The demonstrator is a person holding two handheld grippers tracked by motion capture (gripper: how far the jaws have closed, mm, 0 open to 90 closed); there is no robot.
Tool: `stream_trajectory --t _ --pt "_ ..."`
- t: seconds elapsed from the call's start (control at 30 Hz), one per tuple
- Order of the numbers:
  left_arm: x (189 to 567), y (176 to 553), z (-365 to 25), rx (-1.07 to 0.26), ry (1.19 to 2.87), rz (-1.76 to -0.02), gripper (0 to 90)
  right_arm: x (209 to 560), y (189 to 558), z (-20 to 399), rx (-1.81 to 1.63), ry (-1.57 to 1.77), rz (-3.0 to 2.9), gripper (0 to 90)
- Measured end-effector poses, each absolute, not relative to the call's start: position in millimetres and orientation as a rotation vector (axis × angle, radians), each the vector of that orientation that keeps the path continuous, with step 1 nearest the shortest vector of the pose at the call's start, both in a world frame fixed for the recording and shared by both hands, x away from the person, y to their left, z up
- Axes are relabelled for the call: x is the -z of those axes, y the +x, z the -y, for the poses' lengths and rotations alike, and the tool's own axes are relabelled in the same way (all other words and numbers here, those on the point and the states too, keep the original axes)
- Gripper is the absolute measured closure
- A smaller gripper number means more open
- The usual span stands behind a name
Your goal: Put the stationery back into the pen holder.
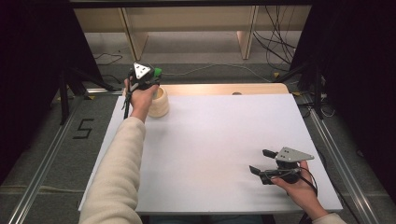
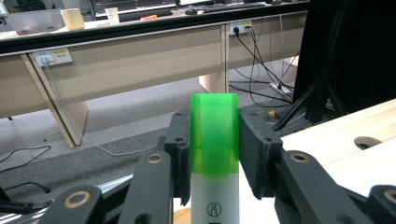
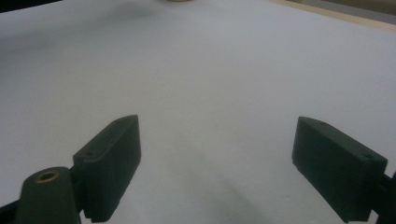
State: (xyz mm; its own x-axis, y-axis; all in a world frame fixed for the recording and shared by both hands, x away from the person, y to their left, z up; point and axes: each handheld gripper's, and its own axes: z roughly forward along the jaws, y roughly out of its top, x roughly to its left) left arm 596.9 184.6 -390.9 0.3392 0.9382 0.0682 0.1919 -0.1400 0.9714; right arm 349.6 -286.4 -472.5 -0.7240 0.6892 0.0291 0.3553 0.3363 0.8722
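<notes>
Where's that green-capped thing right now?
The green-capped white tube is clamped upright between the left gripper's fingers; in the high view it is at the table's far left corner, just above the cream cup.

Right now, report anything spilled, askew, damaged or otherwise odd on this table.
Nothing stands out. The left gripper holds the green-capped tube upright by the cream cup, the right gripper rests open over the white table, and no spill or damage shows.

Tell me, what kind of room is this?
Probably a lab or workshop set up for recording: a white table framed by black stands, loose cables on the floor, and long benches with wall sockets.
</notes>
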Motion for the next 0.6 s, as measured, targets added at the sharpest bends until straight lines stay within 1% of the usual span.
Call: stream_trajectory --t 0.6 --pt "400.8 599.9 -188.3 -0.904 1.605 -1.075 66.8 472.6 349.4 286.5 -1.336 0.925 -2.268 16.3"
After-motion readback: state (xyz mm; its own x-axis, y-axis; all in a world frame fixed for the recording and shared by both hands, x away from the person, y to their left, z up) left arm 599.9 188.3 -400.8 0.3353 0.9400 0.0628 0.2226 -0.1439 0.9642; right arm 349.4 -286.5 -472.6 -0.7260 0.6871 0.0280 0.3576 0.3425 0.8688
